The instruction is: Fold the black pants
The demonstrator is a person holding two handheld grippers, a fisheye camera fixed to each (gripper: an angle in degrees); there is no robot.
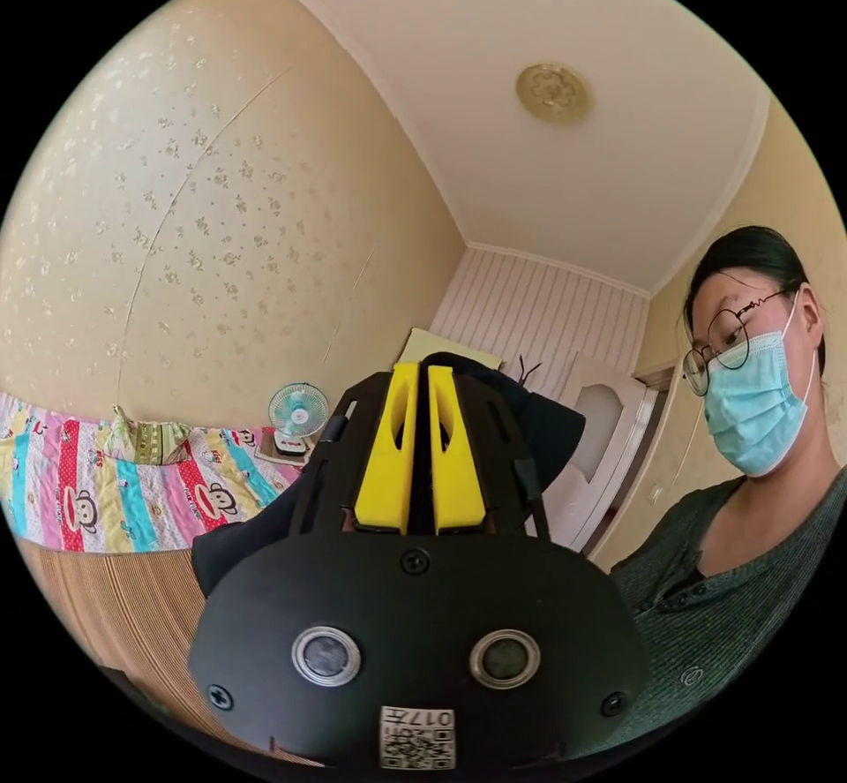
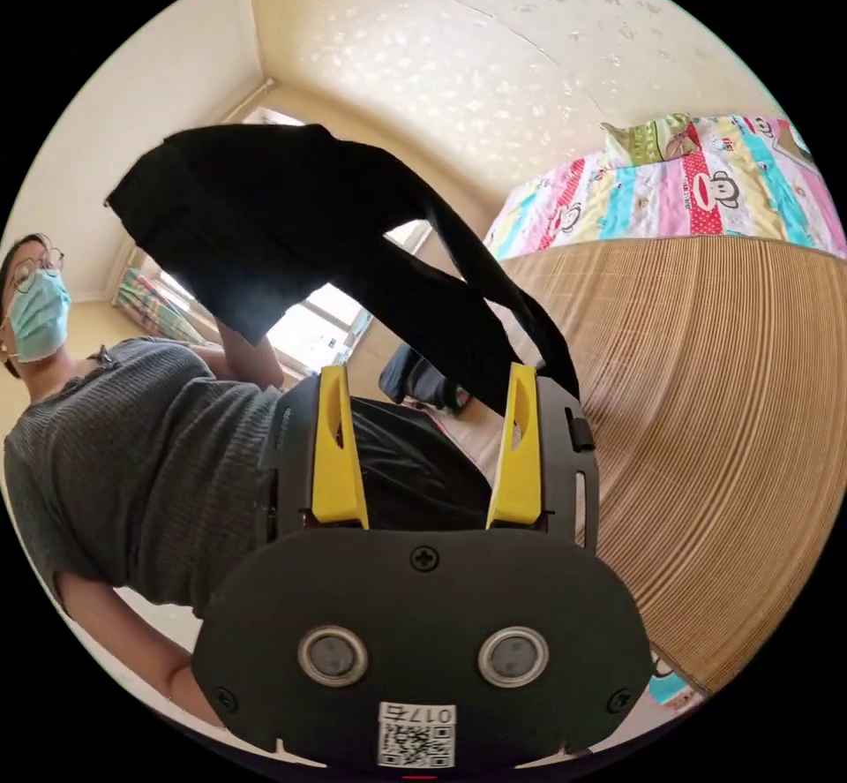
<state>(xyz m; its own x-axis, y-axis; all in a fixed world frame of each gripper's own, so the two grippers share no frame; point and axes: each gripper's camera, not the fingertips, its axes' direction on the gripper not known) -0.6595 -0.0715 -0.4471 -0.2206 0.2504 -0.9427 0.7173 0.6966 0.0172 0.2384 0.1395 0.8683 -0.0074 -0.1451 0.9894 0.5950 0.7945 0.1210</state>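
Black pants lifted up off the bed, hanging in the air in the right gripper view, spread dark against the pale wall and the window, one strip of fabric trailing down past the right claw's far jaw. Pinched at one edge by the left claw in the left gripper view: yellow jaws drawn nearly together, only a thin slit between them, black cloth bunched at and beyond the tips and drooping down on both sides of the housing. Right claw standing wide, yellow jaws well apart, nothing pressed between them; black fabric seen through the gap, behind it rather than gripped.

Below and beside, a bed with a woven straw mat and, along its wall side, a striped cartoon-print sheet. Folded greenish bundle resting on that sheet against the wall. Small desk fan near the bed's far end. Person in a dark grey knit top and a face mask close by, seen at the edge of both views. White door in the corner, round ceiling fitting overhead.
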